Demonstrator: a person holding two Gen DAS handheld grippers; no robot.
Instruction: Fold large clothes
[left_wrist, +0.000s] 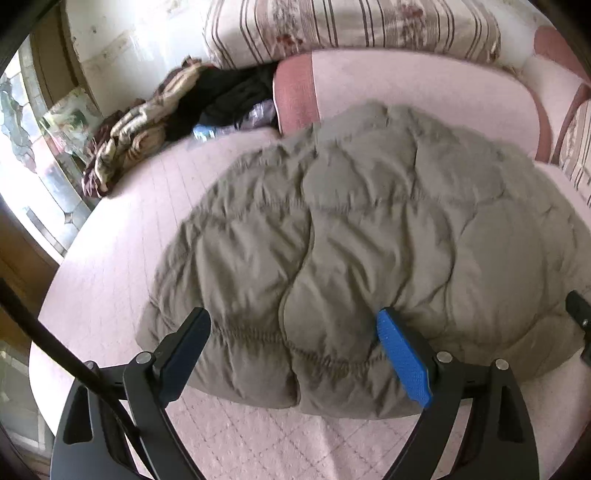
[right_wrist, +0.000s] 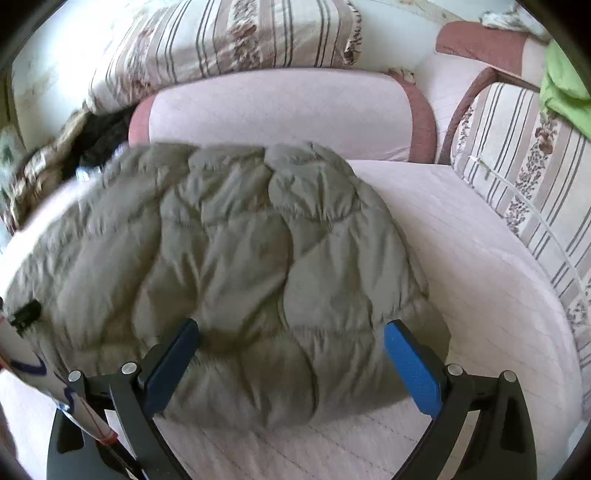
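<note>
A grey-olive quilted puffer jacket (left_wrist: 354, 229) lies folded into a rounded bundle on the pale pink seat cushion (left_wrist: 110, 258). In the right wrist view the same jacket (right_wrist: 229, 266) fills the middle. My left gripper (left_wrist: 295, 321) hovers open over the jacket's near hem, its blue-padded fingers (left_wrist: 402, 362) spread wide with nothing between them. My right gripper (right_wrist: 291, 332) is open too, above the jacket's near right part, fingers (right_wrist: 413, 369) apart and empty. A black tip of the right gripper (left_wrist: 578, 314) shows at the left view's right edge.
Striped floral cushions (right_wrist: 221, 40) line the sofa back and right side (right_wrist: 535, 192). A pink bolster (right_wrist: 280, 110) lies behind the jacket. A heap of patterned and dark clothes (left_wrist: 155, 122) sits at the far left. A green cloth (right_wrist: 565, 85) hangs at the upper right.
</note>
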